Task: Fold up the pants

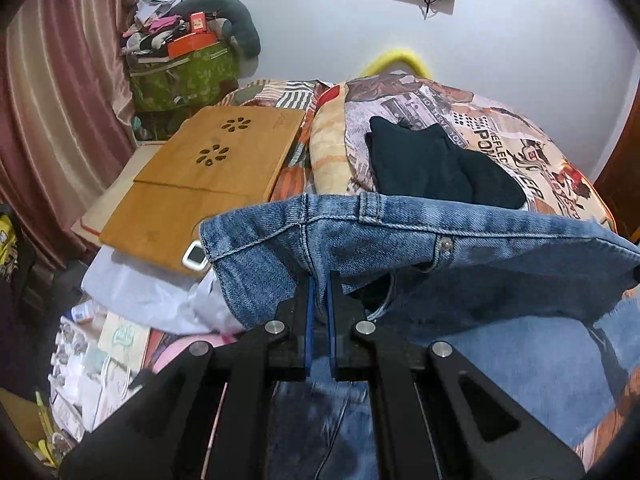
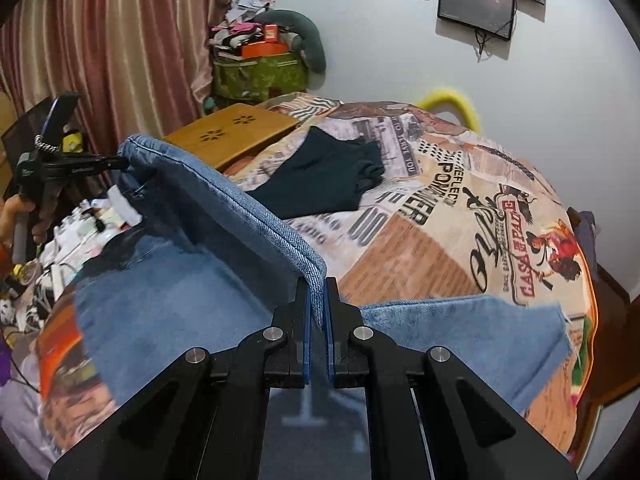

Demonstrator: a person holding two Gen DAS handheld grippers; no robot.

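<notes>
Blue denim pants [image 1: 460, 264] hang by their waistband above a bed with a printed cover [image 2: 460, 208]. My left gripper [image 1: 320, 280] is shut on the waistband near a seam. My right gripper [image 2: 319, 286] is shut on the other end of the waistband [image 2: 248, 208], which stretches between the two. The left gripper also shows in the right wrist view [image 2: 120, 162], held in a hand. The pant legs [image 2: 460, 332] lie on the bed below, frayed hems at right.
A folded dark garment [image 2: 324, 180] lies on the bed beyond the pants. A wooden lap tray [image 1: 208, 168] rests at the bed's left edge. Clutter and boxes [image 1: 100, 352] fill the floor at left. A green bag [image 1: 184, 76] stands by the curtain.
</notes>
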